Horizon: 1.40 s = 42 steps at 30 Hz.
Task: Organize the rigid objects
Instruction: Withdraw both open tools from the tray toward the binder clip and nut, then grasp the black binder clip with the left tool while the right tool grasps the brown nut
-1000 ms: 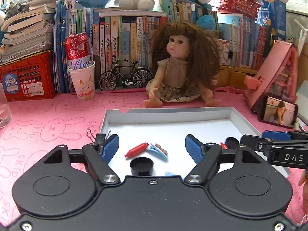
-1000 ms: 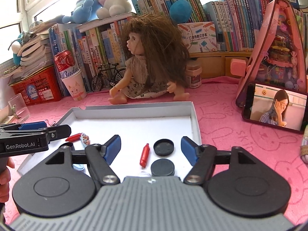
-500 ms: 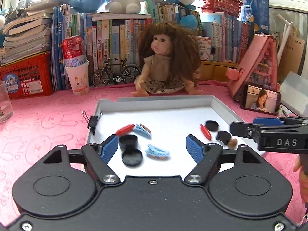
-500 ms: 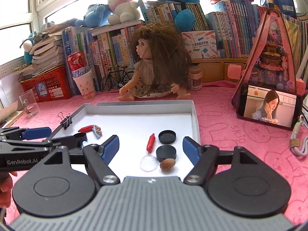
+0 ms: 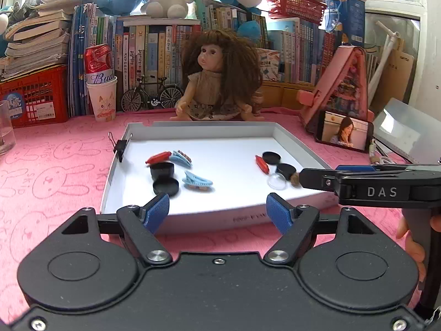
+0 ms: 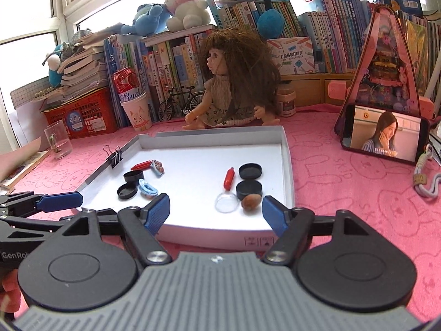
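Note:
A white shallow box (image 5: 193,127) (image 6: 286,154) lies on the pink cloth. On its left are a red clip (image 5: 158,156), two blue hair clips (image 5: 197,179), a black cup (image 5: 162,170) and a black lid (image 5: 166,187). On its right are a red clip (image 6: 229,178), two black lids (image 6: 249,171), a clear disc (image 6: 226,203) and a brown nut (image 6: 251,201). My left gripper (image 5: 217,212) is open and empty, at the box's near edge. My right gripper (image 6: 215,211) is open and empty, above the near right edge.
A black binder clip (image 5: 120,146) sits on the box's left rim. A doll (image 5: 217,82), a toy bicycle (image 5: 151,93), a paper cup with a can (image 5: 101,93), a red basket (image 5: 33,96), a glass (image 6: 58,139), a phone (image 6: 384,135) and books stand around.
Both grippers have pulled back toward me and away from the box, from over its floor to its near edge. More of the box contents shows. Both stay open and empty.

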### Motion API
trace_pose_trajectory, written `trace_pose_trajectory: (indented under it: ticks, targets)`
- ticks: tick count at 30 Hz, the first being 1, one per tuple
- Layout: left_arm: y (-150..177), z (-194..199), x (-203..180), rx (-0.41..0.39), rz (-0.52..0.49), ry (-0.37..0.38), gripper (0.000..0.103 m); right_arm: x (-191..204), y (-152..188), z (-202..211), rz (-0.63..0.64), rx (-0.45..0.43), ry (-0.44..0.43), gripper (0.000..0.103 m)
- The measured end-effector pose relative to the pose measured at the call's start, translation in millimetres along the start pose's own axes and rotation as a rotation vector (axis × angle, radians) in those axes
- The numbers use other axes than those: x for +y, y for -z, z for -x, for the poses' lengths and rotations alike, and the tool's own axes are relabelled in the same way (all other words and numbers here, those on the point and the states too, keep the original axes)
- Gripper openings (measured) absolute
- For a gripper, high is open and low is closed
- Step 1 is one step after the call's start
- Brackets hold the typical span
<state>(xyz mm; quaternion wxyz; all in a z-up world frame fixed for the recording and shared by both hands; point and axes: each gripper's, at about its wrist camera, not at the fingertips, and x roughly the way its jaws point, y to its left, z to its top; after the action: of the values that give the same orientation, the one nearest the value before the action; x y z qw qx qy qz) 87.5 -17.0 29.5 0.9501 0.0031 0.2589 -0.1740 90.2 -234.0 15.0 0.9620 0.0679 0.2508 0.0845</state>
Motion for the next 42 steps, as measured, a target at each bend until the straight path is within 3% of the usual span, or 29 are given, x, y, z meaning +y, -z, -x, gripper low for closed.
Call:
trace_pose_trajectory:
  ticks: [10, 22, 25, 27, 32, 36, 39, 42]
  targets:
    - [19.8, 23.1, -10.5, 0.024, -0.003, 0.025, 0.076, 10.4, 16.6, 17.9, 0.049, -0.007, -0.019, 0.086]
    - [47.2, 43.5, -28.6, 0.072, -0.052, 0.115, 0.075, 13.3, 35.3, 24.6, 0.081, 0.013, -0.034, 0.086]
    - [52.7, 43.4, -31.6, 0.098, -0.048, 0.162, 0.068, 13.0, 37.9, 24.8, 0.080, 0.017, -0.034, 0.086]
    - [55.9, 41.9, -33.6, 0.121, -0.042, 0.184, 0.057, 11.5, 38.5, 24.6, 0.074, 0.019, -0.033, 0.086]
    - [62.2, 36.7, -38.3, 0.152, -0.041, 0.186, 0.039, 9.7, 39.9, 25.0, 0.069, 0.025, -0.035, 0.086]
    - [60.8, 36.6, -38.2, 0.128, -0.067, 0.169, 0.010, 10.2, 42.0, 25.4, 0.069, 0.032, -0.042, 0.086]
    - [55.4, 33.2, -30.5, 0.109, -0.107, 0.087, 0.010, 11.6, 43.5, 25.7, 0.071, 0.036, -0.052, 0.086]
    - [48.8, 29.3, -11.2, 0.118, -0.064, 0.054, 0.010, 15.2, 44.7, 27.5, 0.081, 0.032, -0.079, 0.086]
